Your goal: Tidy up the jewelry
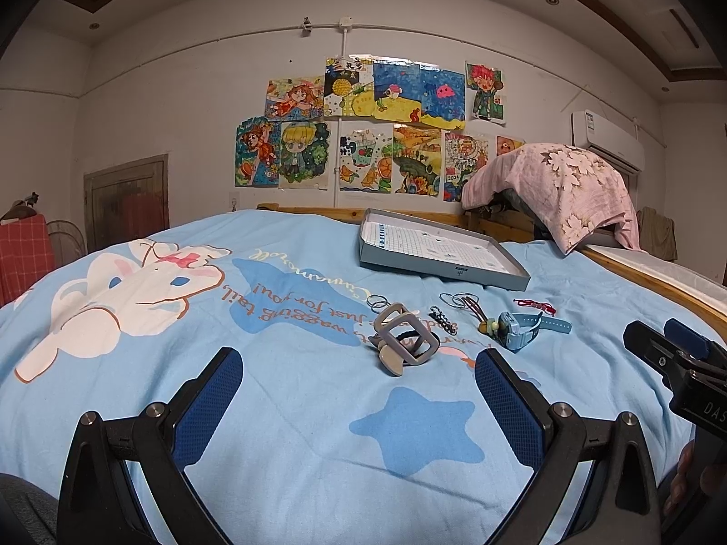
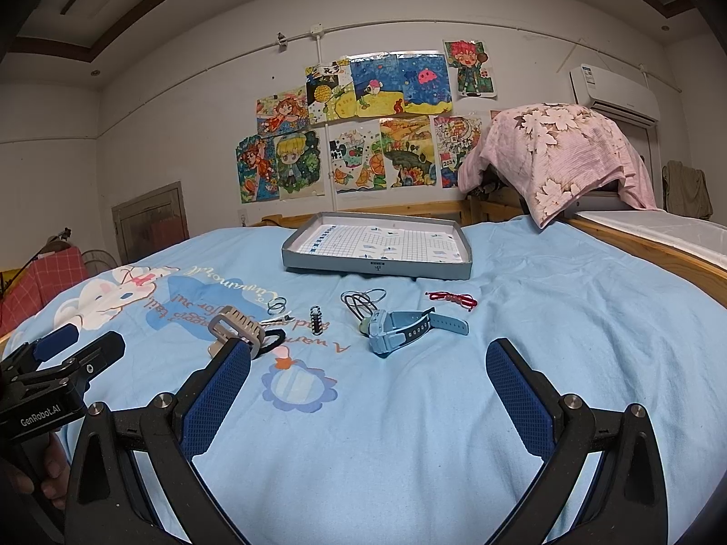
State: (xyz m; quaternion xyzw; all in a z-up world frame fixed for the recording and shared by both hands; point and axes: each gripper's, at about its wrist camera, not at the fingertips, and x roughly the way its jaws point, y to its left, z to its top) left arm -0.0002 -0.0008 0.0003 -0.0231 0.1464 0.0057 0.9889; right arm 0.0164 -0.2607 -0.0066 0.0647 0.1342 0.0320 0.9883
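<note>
Both our grippers, left [image 1: 359, 386] and right [image 2: 368, 377], hang open and empty. We judge the soft sheet [image 2: 522, 318] may bunch under a pinch, dragging the thin bands [image 2: 363, 299] away from the tray [image 2: 377, 268].

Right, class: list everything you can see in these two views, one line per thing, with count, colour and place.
tray: one, grey, empty, far middle of the bed
watch: one, light blue, in front of the tray
red cord: one, right of the watch
hair clip: one, grey-beige, left of the watch
thin hair ties: a few, dark, behind the watch
bedsheet: one, light blue, cartoon print
pink quilt: one, far right
drawings: many, on the wall
left tool: open, above the sheet
right tool: open, above the sheet
</note>
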